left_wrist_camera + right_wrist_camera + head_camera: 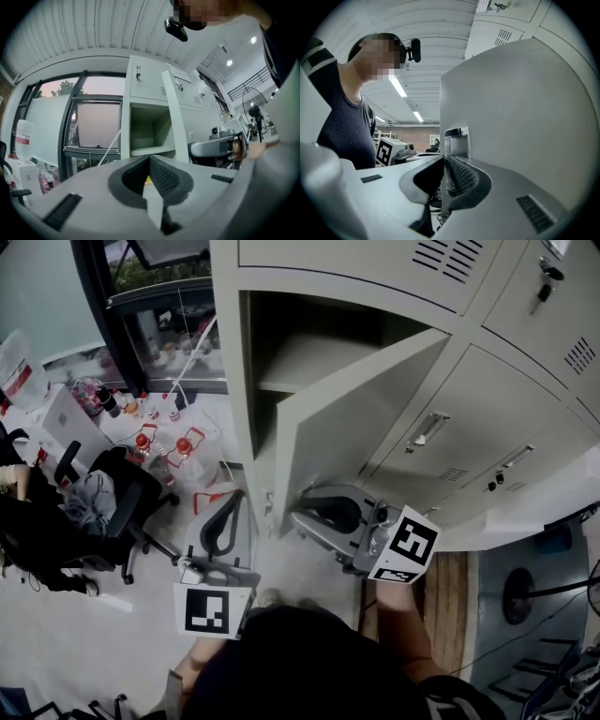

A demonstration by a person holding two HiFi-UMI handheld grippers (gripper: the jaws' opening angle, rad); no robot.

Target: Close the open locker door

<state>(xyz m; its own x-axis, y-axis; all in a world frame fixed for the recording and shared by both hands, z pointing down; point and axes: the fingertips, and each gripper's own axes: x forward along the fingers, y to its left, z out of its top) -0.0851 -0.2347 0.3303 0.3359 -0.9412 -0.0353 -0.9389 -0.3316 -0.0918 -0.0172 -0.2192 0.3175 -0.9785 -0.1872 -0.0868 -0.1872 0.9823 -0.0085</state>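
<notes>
At the centre of the head view, the locker door (356, 418) stands swung out from its open compartment (309, 352), its free edge pointing toward the lower middle of the frame. Right tongs (309, 512) are clenched on that edge; the right gripper view shows the door's thin rim pinched between the pads (461, 176), beside a metal latch (456, 140). Left tongs (225, 512), lower left over the floor (56, 634), are pressed together with nothing between them, apart from the door.
</notes>
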